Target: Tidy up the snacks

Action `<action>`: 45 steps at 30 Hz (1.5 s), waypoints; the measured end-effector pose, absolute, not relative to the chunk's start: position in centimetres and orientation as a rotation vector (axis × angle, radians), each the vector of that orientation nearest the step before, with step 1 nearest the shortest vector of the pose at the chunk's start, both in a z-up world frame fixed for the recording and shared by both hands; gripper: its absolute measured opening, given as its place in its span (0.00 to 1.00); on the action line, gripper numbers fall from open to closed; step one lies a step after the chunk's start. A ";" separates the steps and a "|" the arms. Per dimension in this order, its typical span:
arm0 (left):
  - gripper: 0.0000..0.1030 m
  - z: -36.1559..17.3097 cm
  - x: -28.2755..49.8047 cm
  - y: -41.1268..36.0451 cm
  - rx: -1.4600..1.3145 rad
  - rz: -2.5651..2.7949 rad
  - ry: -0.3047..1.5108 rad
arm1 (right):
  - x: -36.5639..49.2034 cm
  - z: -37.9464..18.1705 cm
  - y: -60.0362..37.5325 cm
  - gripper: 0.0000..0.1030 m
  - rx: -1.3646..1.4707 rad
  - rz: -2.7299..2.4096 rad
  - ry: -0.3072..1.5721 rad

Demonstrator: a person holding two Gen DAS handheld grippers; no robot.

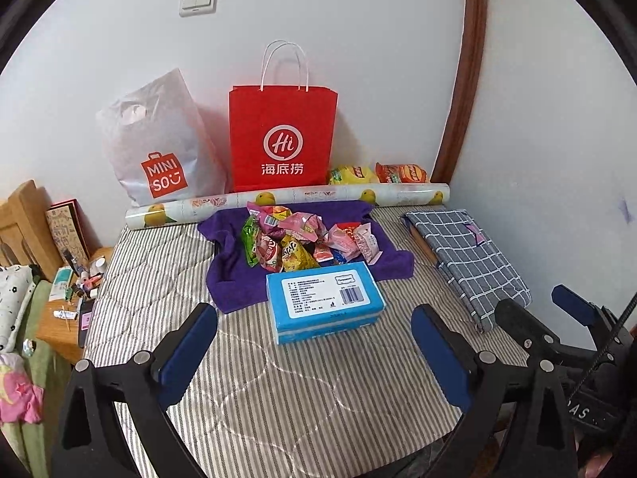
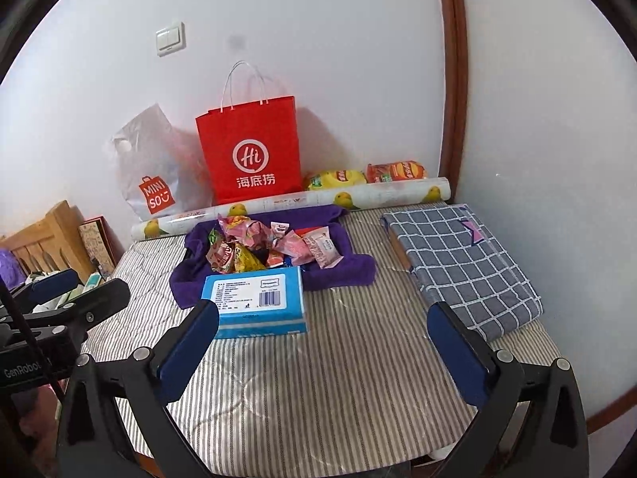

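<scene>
A pile of small snack packets [image 1: 296, 241] [image 2: 270, 245] lies on a purple towel [image 1: 231, 275] [image 2: 342, 271] on the striped bed. A blue box [image 1: 324, 300] [image 2: 256, 302] lies just in front of the pile. A red paper bag [image 1: 282, 135] [image 2: 251, 151] stands upright against the wall behind. Two chip bags [image 1: 378, 174] [image 2: 366, 175] lie to the right of it. My left gripper [image 1: 314, 342] is open and empty, short of the box. My right gripper [image 2: 322, 338] is open and empty, to the right of the box.
A white plastic Miniso bag [image 1: 159, 151] [image 2: 155, 175] leans left of the red bag. A roll of printed paper [image 1: 286, 201] [image 2: 294, 203] lies along the wall. A folded checked cloth [image 1: 469, 259] [image 2: 466, 255] lies at the right. A cluttered wooden side table [image 1: 59, 326] stands left of the bed.
</scene>
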State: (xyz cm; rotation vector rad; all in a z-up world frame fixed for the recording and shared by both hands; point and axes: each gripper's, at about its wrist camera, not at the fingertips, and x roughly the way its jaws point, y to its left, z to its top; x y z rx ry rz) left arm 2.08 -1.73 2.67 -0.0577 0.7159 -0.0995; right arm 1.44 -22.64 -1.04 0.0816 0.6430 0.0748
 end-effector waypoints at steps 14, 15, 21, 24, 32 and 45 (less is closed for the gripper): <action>0.96 3.5 1.1 -2.4 -0.042 -0.099 0.699 | 0.6 -0.9 -24.2 1.00 0.105 0.038 0.632; 0.96 3.5 1.1 -2.5 -0.042 -0.098 0.698 | 0.6 -0.8 -24.2 1.00 0.107 0.038 0.631; 0.96 3.5 1.1 -2.5 -0.041 -0.094 0.698 | 0.3 -0.7 -24.4 1.00 0.116 0.035 0.626; 0.96 3.5 1.0 -2.5 -0.042 -0.096 0.699 | 0.2 -0.7 -24.7 1.00 0.124 0.038 0.623; 0.96 3.5 0.8 -2.6 -0.043 -0.097 0.698 | -0.1 -0.4 -24.8 1.00 0.124 0.035 0.618; 0.96 3.5 0.8 -2.7 -0.042 -0.095 0.699 | -0.3 -0.2 -24.6 1.00 0.122 0.039 0.615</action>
